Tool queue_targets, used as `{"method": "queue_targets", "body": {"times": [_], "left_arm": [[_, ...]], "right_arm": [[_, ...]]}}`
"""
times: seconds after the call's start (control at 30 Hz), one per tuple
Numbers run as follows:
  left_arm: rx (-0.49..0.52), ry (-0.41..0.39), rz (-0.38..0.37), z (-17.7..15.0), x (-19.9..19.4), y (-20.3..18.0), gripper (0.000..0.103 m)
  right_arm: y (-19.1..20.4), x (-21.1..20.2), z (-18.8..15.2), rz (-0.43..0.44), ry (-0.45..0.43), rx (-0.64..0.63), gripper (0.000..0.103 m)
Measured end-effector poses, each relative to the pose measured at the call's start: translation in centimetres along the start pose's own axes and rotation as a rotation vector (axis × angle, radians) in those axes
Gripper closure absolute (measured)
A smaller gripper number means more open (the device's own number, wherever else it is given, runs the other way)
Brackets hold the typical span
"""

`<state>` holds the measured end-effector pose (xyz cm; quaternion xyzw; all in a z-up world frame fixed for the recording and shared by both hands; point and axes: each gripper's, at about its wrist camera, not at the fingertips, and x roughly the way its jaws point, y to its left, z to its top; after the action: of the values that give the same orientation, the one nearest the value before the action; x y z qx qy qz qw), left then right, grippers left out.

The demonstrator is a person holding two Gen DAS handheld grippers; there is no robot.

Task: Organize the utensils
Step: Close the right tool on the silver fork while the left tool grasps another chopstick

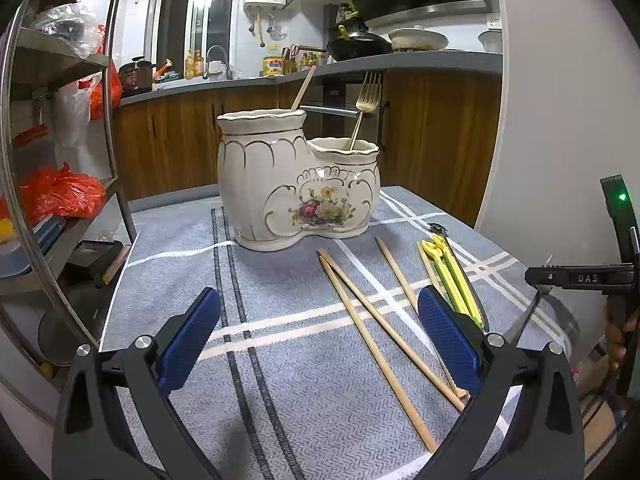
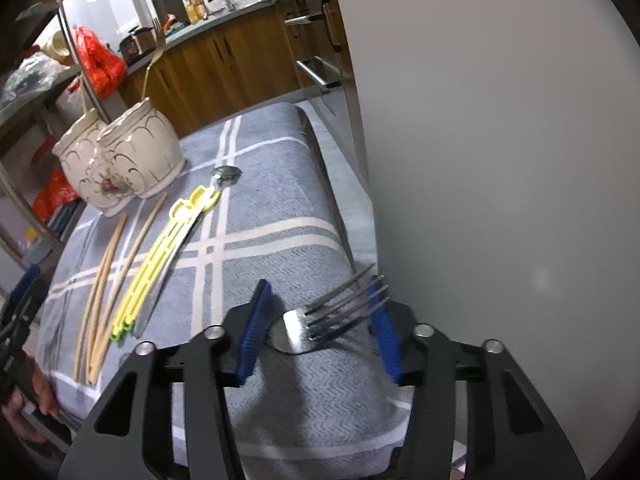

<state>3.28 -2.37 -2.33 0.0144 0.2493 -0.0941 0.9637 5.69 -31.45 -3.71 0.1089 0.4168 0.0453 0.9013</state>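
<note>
Here the silver fork [image 2: 316,320] lies crosswise between the right gripper's [image 2: 320,330] jaws.

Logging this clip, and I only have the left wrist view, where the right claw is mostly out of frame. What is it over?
Observer: The right claw straddles a silver fork lying on the grey cloth.
Operator: Is the fork gripped?
Observer: I cannot tell. Its tines reach one blue pad and its head sits beside the other, but no pressing is clear.
Operator: Anything I miss past the yellow utensils?
Observer: A metal spoon lies there, with its bowl near the ceramic holder.
</note>
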Motion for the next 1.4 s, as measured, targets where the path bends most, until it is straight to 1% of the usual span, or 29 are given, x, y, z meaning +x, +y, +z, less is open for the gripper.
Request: {"method": "queue_targets", "body": {"times": [0.03, 0.07, 0.1, 0.27, 0.37, 0.43, 0.5, 0.53, 0.57, 0.6, 0.63, 0.67, 0.73, 0.77, 0.8, 0.83, 0.87, 0.97, 1.03, 1.07, 1.1, 1.13, 1.27, 1.4], "left_arm": [[0.0, 0.001, 0.0, 0.0, 0.0, 0.0, 0.006], [0.001, 0.005, 0.0, 0.0, 0.1, 0.0, 0.006], [0.002, 0.008, 0.0, 0.0, 0.2, 0.0, 0.006], [0.005, 0.043, -0.01, -0.1, 0.7, -0.1, 0.006], [0.006, 0.097, -0.002, -0.1, 1.4, -0.2, 0.006], [0.01, 0.142, 0.014, 0.0, 2.0, -0.3, 0.01], [0.012, 0.178, 0.022, 0.1, 2.6, -0.5, 0.021], [0.013, 0.195, 0.022, 0.1, 2.8, -0.6, 0.025], [0.015, 0.21, 0.02, 0.0, 3.0, -0.8, 0.034], [0.022, 0.234, 0.017, 0.0, 3.3, -1.1, 0.039], [0.028, 0.247, 0.018, -0.1, 3.5, -1.4, 0.042], [0.035, 0.256, 0.018, -0.2, 3.6, -1.7, 0.047], [0.051, 0.277, 0.016, -0.3, 3.8, -2.4, 0.053], [0.059, 0.284, 0.015, -0.3, 4.0, -2.7, 0.058], [0.068, 0.295, 0.02, -0.3, 4.2, -2.9, 0.065], [0.073, 0.305, 0.023, -0.3, 4.4, -3.1, 0.068], [0.071, 0.322, 0.022, -0.2, 4.8, -3.1, 0.07], [0.042, 0.338, 0.02, 0.3, 5.7, -2.9, 0.071], [0.043, 0.343, 0.024, 0.8, 6.5, -2.7, 0.073], [0.045, 0.344, 0.025, 0.9, 6.7, -2.6, 0.082], [0.047, 0.347, 0.022, 1.0, 6.9, -2.6, 0.093], [0.046, 0.35, 0.017, 1.2, 7.0, -2.4, 0.095], [0.024, 0.35, -0.023, 1.3, 6.8, -1.2, 0.098], [0.011, 0.307, -0.048, 1.7, 5.5, 0.5, 0.098]], "right_arm": [[0.2, -0.1, 0.0, 0.002, -0.005, -0.005, 0.075], [0.5, -0.2, 0.0, -0.002, -0.012, -0.012, 0.08], [0.7, -0.3, 0.1, -0.009, -0.021, -0.018, 0.083], [1.8, -1.3, 0.4, 0.012, -0.086, -0.051, 0.087], [2.8, -2.4, 0.9, 0.019, -0.165, -0.096, 0.09], [3.7, -3.8, 1.3, 0.031, -0.24, -0.125, 0.092], [4.9, -5.2, 1.6, 0.034, -0.323, -0.162, 0.094], [5.3, -5.6, 1.8, 0.034, -0.349, -0.173, 0.095], [5.7, -6.1, 2.0, 0.03, -0.383, -0.187, 0.096], [6.0, -6.3, 2.1, 0.028, -0.404, -0.195, 0.096], [6.5, -6.6, 2.3, 0.024, -0.432, -0.206, 0.097], [6.9, -6.8, 2.5, 0.024, -0.451, -0.217, 0.098], [7.7, -7.1, 2.6, 0.024, -0.477, -0.244, 0.099], [8.1, -7.1, 2.7, 0.022, -0.487, -0.256, 0.099], [8.4, -7.2, 2.7, 0.019, -0.495, -0.268, 0.099], [8.8, -7.2, 2.9, 0.023, -0.5, -0.278, 0.099], [9.1, -7.3, 3.1, 0.03, -0.503, -0.284, 0.099], [10.0, -7.9, 3.3, 0.017, -0.54, -0.309, 0.099], [10.6, -8.2, 3.5, 0.016, -0.559, -0.326, 0.099], [10.9, -8.3, 3.6, 0.02, -0.56, -0.329, 0.099], [11.1, -8.3, 3.9, 0.026, -0.556, -0.33, 0.099], [11.2, -8.4, 4.1, 0.029, -0.55, -0.332, 0.099], [11.7, -8.3, 4.9, 0.035, -0.533, -0.34, 0.099], [12.5, -8.2, 6.8, 0.029, -0.536, -0.35, 0.099]]}}
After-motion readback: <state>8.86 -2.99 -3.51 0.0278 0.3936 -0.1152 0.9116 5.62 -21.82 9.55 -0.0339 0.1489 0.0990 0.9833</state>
